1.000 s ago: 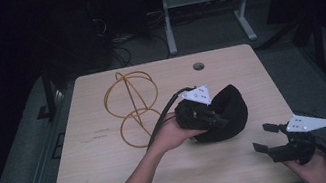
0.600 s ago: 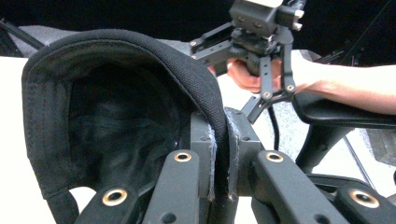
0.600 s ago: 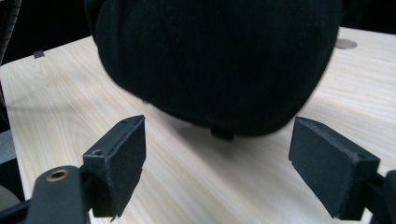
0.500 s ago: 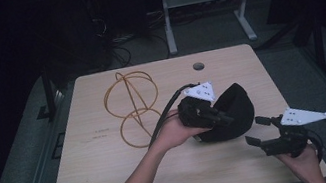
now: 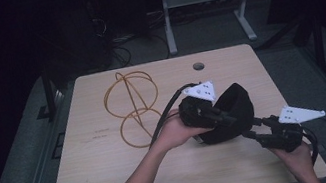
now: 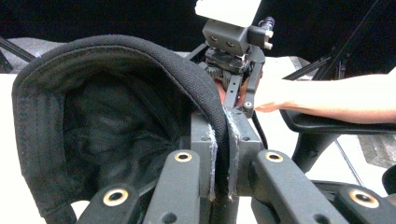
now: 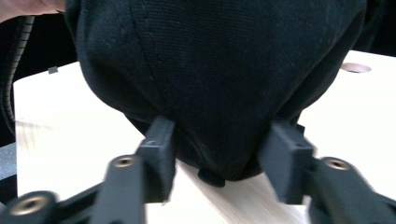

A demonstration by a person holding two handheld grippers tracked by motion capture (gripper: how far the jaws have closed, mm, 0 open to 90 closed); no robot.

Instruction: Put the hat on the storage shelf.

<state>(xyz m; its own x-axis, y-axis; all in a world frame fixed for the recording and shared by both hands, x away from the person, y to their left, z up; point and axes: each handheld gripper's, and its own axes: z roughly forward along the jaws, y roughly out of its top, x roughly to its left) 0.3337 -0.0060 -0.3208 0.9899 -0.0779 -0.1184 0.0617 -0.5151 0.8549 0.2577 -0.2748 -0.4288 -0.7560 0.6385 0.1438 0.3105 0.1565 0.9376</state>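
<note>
High view: the left gripper (image 5: 227, 120) – forearm reaching in diagonally – clamps the rim of a black cap (image 5: 233, 109). The right gripper (image 5: 252, 127) points left, its jaws spread around the cap's crown.

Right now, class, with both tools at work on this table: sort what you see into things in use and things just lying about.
In use:
- black cap, its edge clamped by the left tool
- right tool, open, jaws either side of the cap's crown

Lying about:
- orange wire hoops
- table with its round hole
</note>
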